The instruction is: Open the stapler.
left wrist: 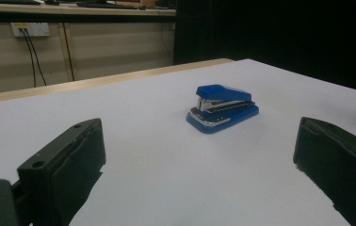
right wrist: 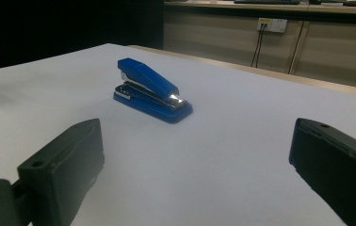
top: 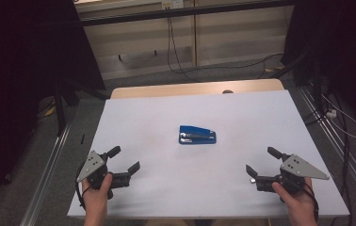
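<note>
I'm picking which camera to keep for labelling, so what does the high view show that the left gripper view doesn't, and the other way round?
High view alone: both hands with both open grippers, the left gripper and the right gripper, apart from the stapler, plus the whole white table, the floor and its cables.

Left gripper view alone: the stapler's side profile, with its metal nose under the blue top, and a wall socket with plugged cords.

Both share: the blue stapler lying alone on the table, nothing between the left gripper's open jaws, and the wooden edge beyond the white surface.
</note>
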